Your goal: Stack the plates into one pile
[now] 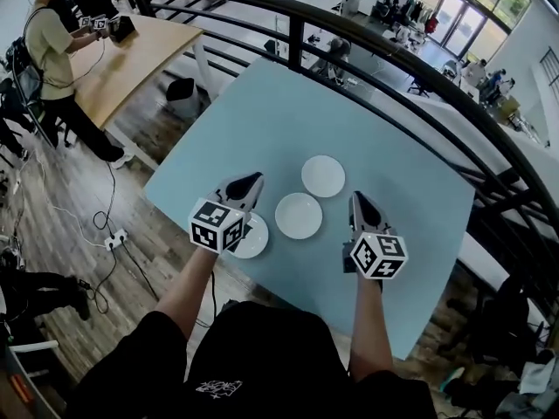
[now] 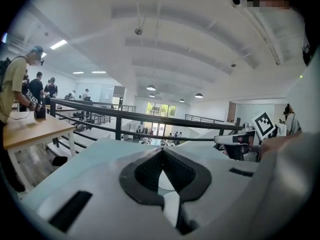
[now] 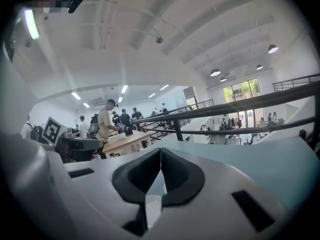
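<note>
Three white plates lie on the light blue table [image 1: 288, 120]: a far one [image 1: 323, 175], a middle one [image 1: 299, 216], and a near-left one [image 1: 251, 238] partly hidden under my left gripper. My left gripper [image 1: 254, 180] hovers above that near-left plate, jaws shut and empty; its tips [image 2: 161, 153] meet, and a sliver of white plate [image 2: 163, 183] shows between the dark pads. My right gripper [image 1: 358, 197] sits to the right of the middle plate, shut with nothing in it; its tips [image 3: 160, 150] are pressed together over the table.
A black railing [image 1: 367, 64] curves round the table's far side. The table's near edge [image 1: 262, 273] runs just under my hands. A wooden table [image 1: 131, 59] and a person [image 1: 52, 51] stand at far left; cables lie on the floor [image 1: 105, 225].
</note>
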`<move>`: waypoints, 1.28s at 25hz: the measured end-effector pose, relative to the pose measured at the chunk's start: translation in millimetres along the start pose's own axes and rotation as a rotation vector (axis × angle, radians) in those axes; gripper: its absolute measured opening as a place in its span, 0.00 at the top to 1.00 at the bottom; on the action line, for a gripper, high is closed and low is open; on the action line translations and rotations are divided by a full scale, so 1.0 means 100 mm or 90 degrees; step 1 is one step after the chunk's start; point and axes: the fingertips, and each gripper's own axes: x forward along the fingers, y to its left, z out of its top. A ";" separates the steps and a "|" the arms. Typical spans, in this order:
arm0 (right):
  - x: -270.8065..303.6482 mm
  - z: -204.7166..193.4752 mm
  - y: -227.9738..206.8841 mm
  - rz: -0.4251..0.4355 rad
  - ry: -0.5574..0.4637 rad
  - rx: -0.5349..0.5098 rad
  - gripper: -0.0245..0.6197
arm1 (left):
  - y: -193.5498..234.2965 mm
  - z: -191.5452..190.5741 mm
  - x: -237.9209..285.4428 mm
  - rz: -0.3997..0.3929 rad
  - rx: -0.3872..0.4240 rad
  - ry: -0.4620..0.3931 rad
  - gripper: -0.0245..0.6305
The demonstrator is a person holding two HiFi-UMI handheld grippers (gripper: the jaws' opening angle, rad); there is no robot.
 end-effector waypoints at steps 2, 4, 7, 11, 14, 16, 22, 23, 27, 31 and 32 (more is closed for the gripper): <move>0.10 -0.06 -0.14 0.007 0.014 0.007 0.95 | 0.01 -0.05 0.14 0.004 -0.004 0.013 0.95; 0.22 -0.15 -0.28 0.012 0.026 0.016 0.95 | 0.04 -0.10 0.29 0.008 -0.007 0.024 0.95; 0.37 -0.32 -0.43 0.017 0.043 0.031 0.95 | 0.09 -0.22 0.46 0.013 -0.014 0.041 0.95; 0.41 -0.51 -0.59 0.015 0.059 0.052 0.95 | 0.13 -0.36 0.56 0.019 -0.028 0.064 0.95; 0.43 -0.61 -0.68 0.008 0.070 0.068 0.95 | 0.18 -0.45 0.62 0.014 -0.038 0.083 0.95; 0.51 -0.67 -0.73 0.001 0.080 0.076 0.95 | 0.27 -0.47 0.69 0.007 -0.040 0.097 0.95; 0.74 -0.77 -0.76 -0.020 0.102 0.099 0.95 | 0.52 -0.54 0.91 -0.017 -0.026 0.141 0.95; 0.77 -0.80 -0.75 -0.022 0.105 0.102 0.95 | 0.55 -0.56 0.95 -0.022 -0.026 0.147 0.95; 0.80 -0.99 -0.69 -0.037 0.122 0.117 0.95 | 0.60 -0.72 1.05 -0.047 -0.024 0.176 0.95; 0.83 -1.20 -0.69 -0.049 0.143 0.137 0.95 | 0.61 -0.93 1.21 -0.075 -0.023 0.213 0.95; 0.83 -1.26 -0.67 -0.050 0.148 0.141 0.95 | 0.61 -1.00 1.23 -0.083 -0.023 0.223 0.95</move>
